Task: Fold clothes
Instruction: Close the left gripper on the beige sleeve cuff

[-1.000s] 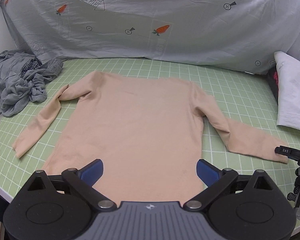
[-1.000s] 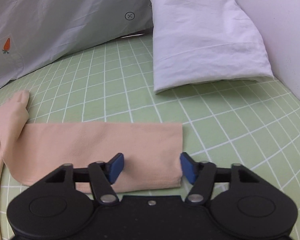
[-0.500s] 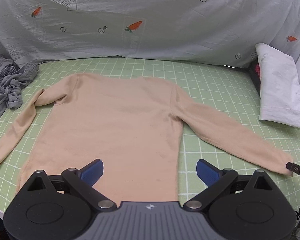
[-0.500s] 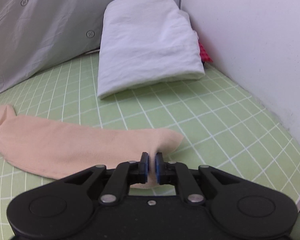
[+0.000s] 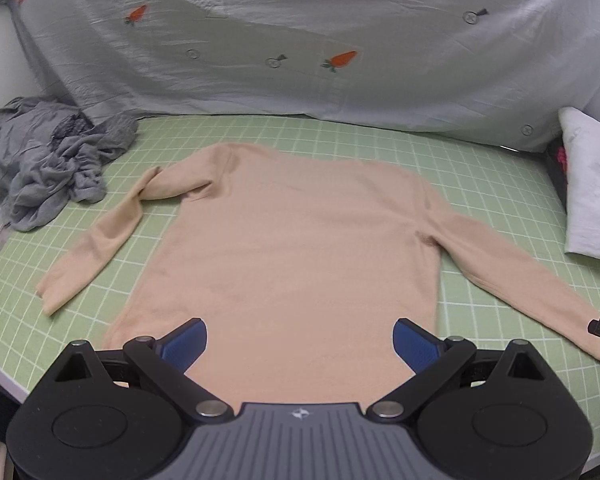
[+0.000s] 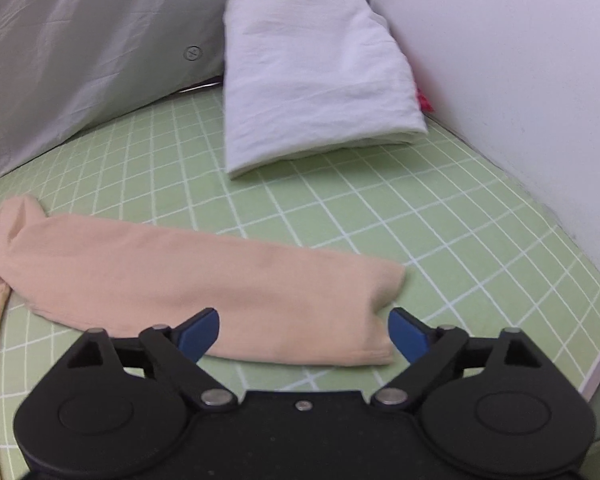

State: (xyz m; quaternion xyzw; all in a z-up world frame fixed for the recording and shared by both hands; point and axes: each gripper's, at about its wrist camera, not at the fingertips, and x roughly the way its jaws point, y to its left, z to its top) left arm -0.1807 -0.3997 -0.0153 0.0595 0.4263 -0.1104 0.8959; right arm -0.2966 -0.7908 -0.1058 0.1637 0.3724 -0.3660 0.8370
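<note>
Two tongs are in view, one per hand. The left tongs stand wide open and hold nothing; their blue pads hang over the hem of the one peach sweater, whether touching the cloth I cannot tell. The right tongs have just been opening and now stand wide apart, the cuff of the right sleeve lying between the pads, gripped by neither.

The sweater lies flat on the green gridded table, its long axis running from hem at 6 o'clock to neck at 12 in the left view. It has two sleeves: the left sleeve bends down toward 8 o'clock, the right one stretches out toward 4 o'clock.

One crumpled grey garment sits at 10 o'clock, apart from the sweater. One folded white cloth lies at 12 o'clock in the right view, against the wall. One carrot-print sheet hangs behind the table.
</note>
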